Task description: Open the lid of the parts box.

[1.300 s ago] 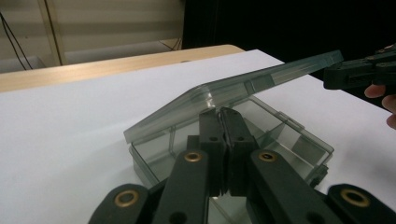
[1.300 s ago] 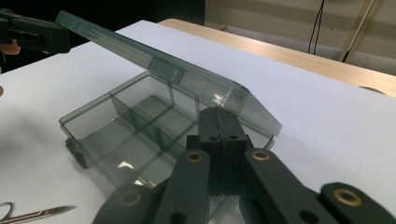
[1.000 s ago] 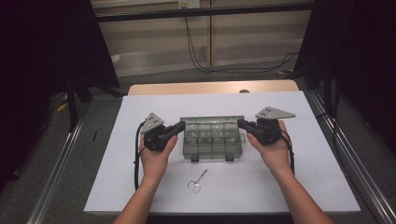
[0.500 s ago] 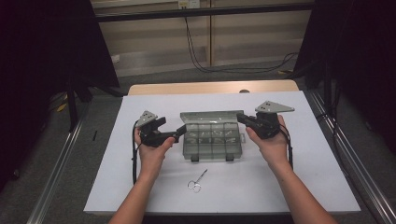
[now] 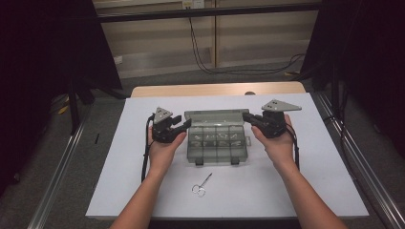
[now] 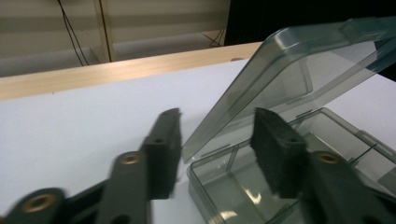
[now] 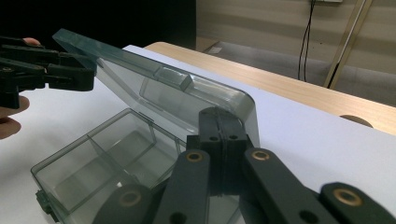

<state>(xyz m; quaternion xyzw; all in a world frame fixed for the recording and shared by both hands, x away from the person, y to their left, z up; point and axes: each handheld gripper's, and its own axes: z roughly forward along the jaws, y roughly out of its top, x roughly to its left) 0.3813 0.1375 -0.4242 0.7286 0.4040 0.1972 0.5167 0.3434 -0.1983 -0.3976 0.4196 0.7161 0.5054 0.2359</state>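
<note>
Jaws of the right gripper (image 7: pixel 219 135) were clamped on the lid (image 7: pixel 154 81) of the compartment box (image 5: pixel 216 142), propping it open; the left gripper (image 6: pixel 217 149), jaws apart and just closing, straddled the lid's other edge.

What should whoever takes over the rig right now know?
Left tongs: open, jaws have just been closing, the lid has its left edge between them, not pinched.
Right tongs: shut at the lid's right corner; grip unclear.
Box mid-table, lid half raised; scissors lie in front of it.
Done: lid lifted partway.
Left: probably swing it fully open.
</note>
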